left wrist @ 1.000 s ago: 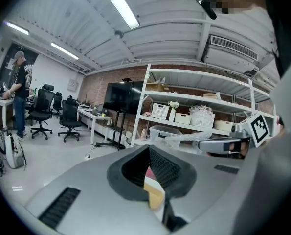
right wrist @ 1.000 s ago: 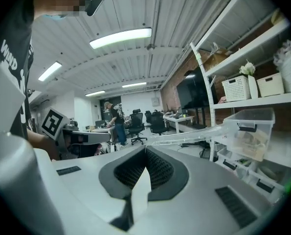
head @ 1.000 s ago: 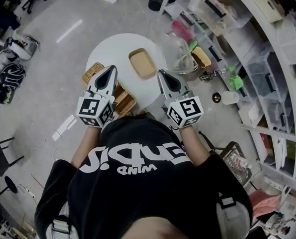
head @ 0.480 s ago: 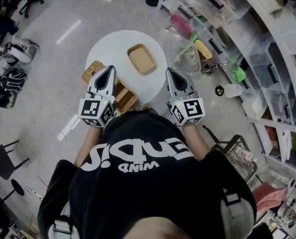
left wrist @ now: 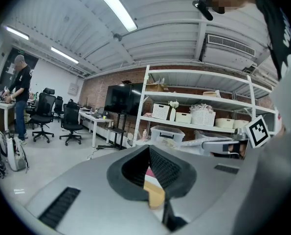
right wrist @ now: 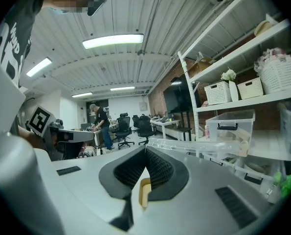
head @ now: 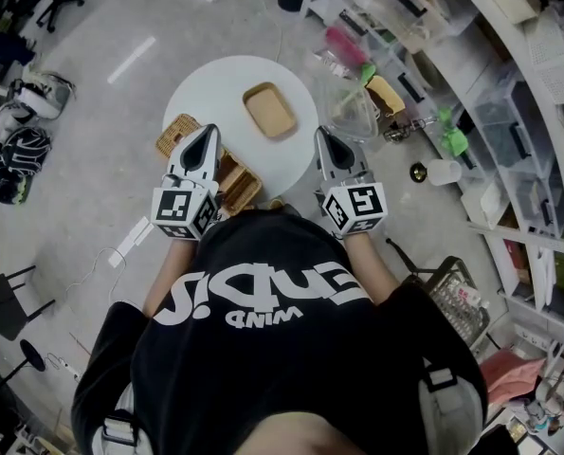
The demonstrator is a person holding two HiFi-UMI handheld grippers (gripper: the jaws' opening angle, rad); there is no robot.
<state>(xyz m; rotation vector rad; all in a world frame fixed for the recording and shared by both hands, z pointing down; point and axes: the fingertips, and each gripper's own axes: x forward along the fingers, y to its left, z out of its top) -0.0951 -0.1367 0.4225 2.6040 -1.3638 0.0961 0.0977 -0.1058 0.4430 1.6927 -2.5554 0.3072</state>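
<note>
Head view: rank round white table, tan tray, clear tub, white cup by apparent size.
1. round white table, largest by far.
2. clear tub and tan tray: close. The tub looks slightly bigger, but its clear edges are hard to trace, so no firm order.
3. white cup, smallest; it sits off the table, so distance may differ.

The left gripper (head: 207, 131) and right gripper (head: 320, 134) have smooth matt grey plastic shells with ribbed black pads (left wrist: 165, 166); the round table (head: 213, 88) looks smooth matt white, the tray (head: 269, 111) pale wood, the basket (head: 174, 138) rough woven wicker
</note>
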